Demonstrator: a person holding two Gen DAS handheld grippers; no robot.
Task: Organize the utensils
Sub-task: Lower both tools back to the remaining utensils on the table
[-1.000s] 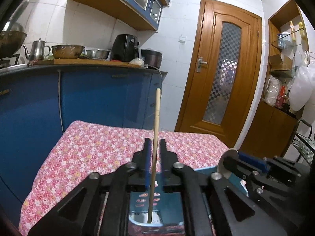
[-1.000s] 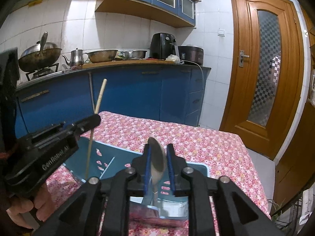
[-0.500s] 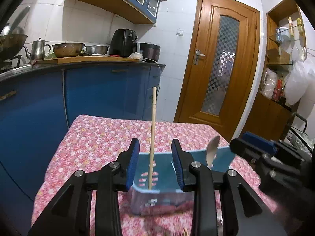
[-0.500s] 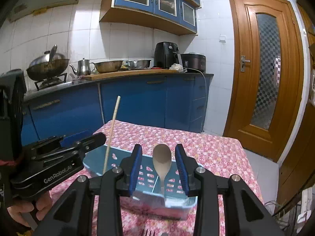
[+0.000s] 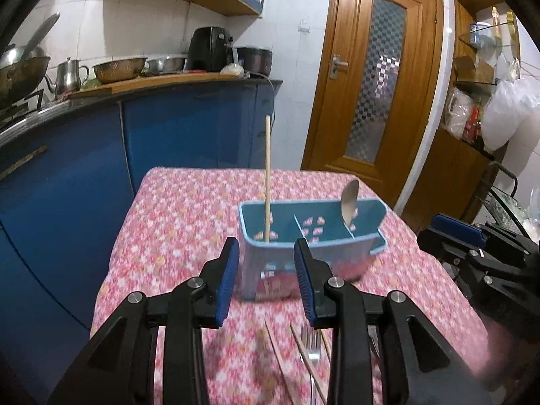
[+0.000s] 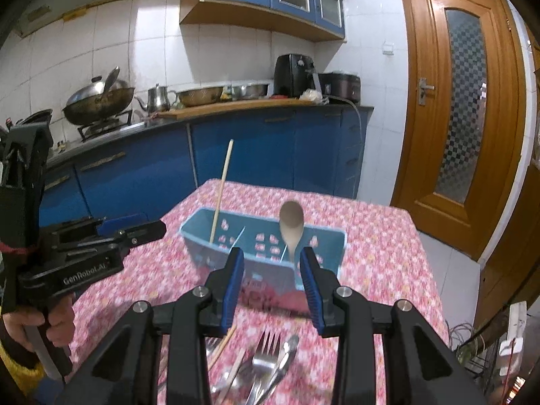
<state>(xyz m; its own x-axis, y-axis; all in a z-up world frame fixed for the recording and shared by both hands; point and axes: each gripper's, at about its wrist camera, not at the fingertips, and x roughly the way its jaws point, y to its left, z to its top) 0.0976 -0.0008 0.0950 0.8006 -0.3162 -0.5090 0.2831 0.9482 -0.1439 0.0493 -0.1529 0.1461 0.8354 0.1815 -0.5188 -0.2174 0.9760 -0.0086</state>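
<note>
Chopstick (image 5: 267, 182) and spoon (image 6: 291, 227) standing in separate compartments of the blue caddy (image 5: 308, 249) on the table. Left gripper (image 5: 266, 281) and right gripper (image 6: 272, 287) hanging apart, gripping nothing. Fork (image 6: 265, 359), more chopsticks (image 5: 305, 354) lying loose, waiting sorting.

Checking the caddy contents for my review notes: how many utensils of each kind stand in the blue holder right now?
Wooden chopstick in the blue plastic holder: 1
Metal spoon: 1
Total: 2
</note>
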